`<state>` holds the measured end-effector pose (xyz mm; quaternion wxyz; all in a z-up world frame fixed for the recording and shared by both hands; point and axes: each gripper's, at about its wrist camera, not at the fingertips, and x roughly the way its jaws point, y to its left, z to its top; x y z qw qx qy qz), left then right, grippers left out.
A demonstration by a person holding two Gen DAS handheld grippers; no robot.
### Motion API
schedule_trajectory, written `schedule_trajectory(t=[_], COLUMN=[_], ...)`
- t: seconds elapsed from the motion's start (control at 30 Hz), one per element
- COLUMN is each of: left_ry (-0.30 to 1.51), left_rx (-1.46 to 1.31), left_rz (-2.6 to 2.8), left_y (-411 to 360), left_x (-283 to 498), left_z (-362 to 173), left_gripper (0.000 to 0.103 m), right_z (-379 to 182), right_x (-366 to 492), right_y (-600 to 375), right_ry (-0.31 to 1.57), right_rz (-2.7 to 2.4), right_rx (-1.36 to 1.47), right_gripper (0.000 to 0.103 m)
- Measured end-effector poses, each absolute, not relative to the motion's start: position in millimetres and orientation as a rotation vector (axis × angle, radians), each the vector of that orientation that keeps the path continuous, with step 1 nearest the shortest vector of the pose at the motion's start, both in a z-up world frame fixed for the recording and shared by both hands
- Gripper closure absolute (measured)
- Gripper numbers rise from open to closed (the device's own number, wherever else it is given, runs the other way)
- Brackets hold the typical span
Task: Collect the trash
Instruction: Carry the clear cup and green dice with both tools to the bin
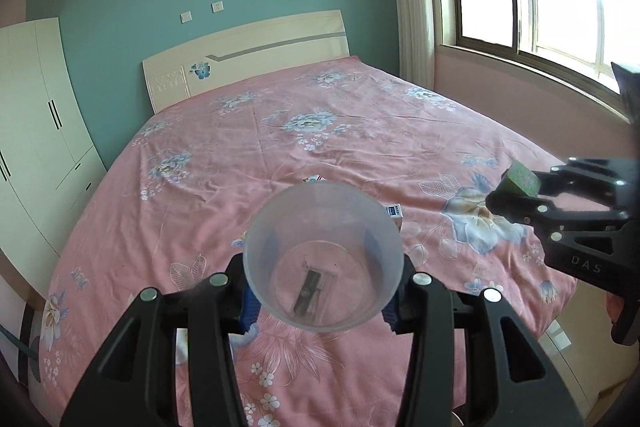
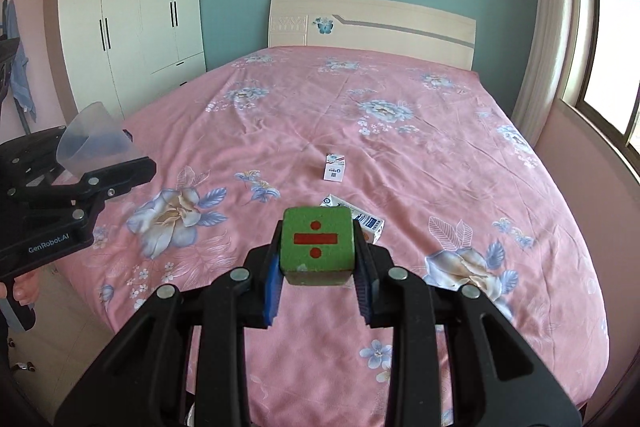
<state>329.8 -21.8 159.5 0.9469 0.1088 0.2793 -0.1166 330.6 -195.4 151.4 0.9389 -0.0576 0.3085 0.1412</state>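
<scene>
Hovering over the pink bed [image 2: 400, 131], our left gripper [image 1: 324, 263] clamps a clear plastic cup [image 1: 324, 259], our right gripper [image 2: 318, 259] pinches a green cube [image 2: 317, 245]; two small cartons [image 2: 334, 167] lie on the sheet just ahead.

left gripper [image 1: 324, 267] jaws clamped, right gripper [image 2: 318, 251] jaws clamped
</scene>
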Motion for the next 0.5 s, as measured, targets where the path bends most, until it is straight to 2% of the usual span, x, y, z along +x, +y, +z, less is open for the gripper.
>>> schedule_trajectory(t=[0.2, 0.5], left_ry=[0.483, 0.419], left_rx=[0.246, 0.288], left_rz=[-0.221, -0.191], left_y=[-25.7, -20.4], left_x=[257.3, 176.0], left_z=[208.7, 240.5], left_gripper=[0.054, 0.054], right_z=[211.0, 266.9], right_x=[262.8, 166.9], right_y=[-201.0, -201.9], right_ry=[0.525, 0.412], right_rz=[0.276, 0.299], right_rx=[-0.169, -0.221], right_gripper=[0.072, 0.072])
